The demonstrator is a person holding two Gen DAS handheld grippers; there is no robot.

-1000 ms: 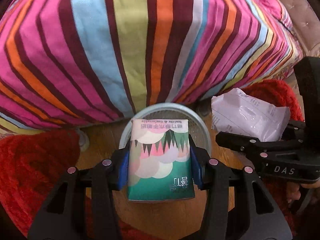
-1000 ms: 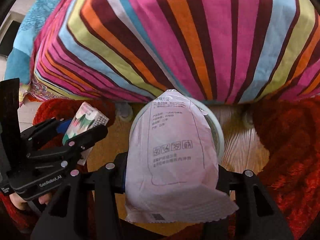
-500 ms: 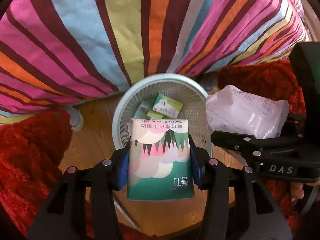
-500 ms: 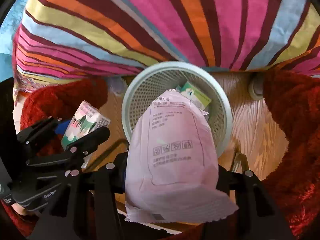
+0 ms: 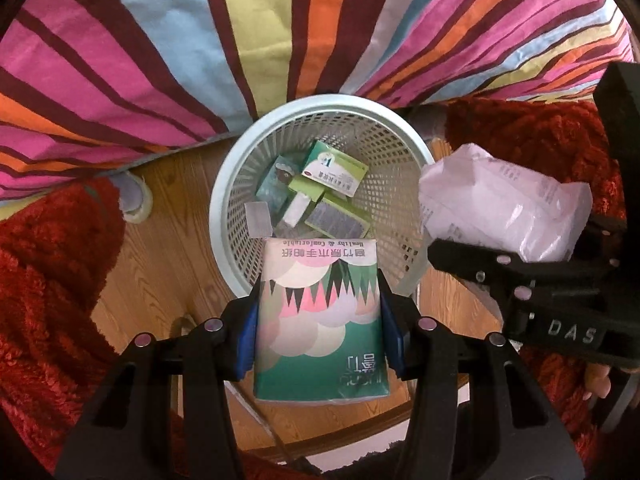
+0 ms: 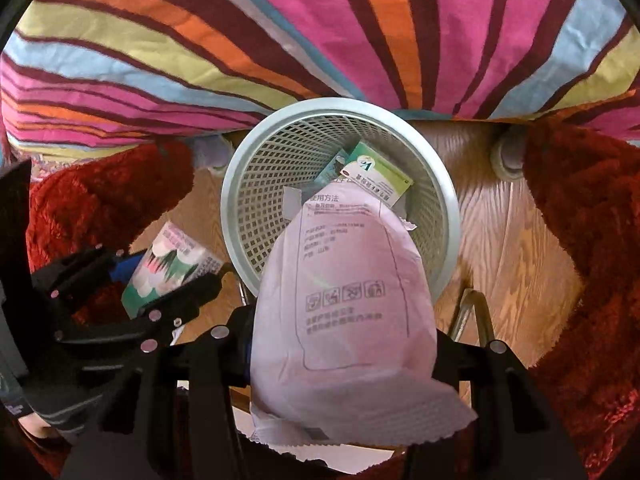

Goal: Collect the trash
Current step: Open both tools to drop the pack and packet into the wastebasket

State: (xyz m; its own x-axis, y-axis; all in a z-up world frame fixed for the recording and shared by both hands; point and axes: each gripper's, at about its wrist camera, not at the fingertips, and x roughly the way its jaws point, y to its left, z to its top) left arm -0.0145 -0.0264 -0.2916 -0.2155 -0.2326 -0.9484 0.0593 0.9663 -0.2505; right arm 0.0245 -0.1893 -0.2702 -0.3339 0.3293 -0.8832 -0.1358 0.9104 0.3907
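Striped fabric [image 5: 200,60], round mesh basket [image 5: 236,184]

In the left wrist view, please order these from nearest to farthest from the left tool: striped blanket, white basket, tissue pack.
1. tissue pack: clamped in the left tool.
2. white basket: just beyond, on the wooden floor.
3. striped blanket: behind the basket, at top.

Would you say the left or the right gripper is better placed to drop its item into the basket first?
Probably right. The right gripper holds its pink packet with the tip already over the basket opening. The left gripper holds the tissue pack only at the near rim.
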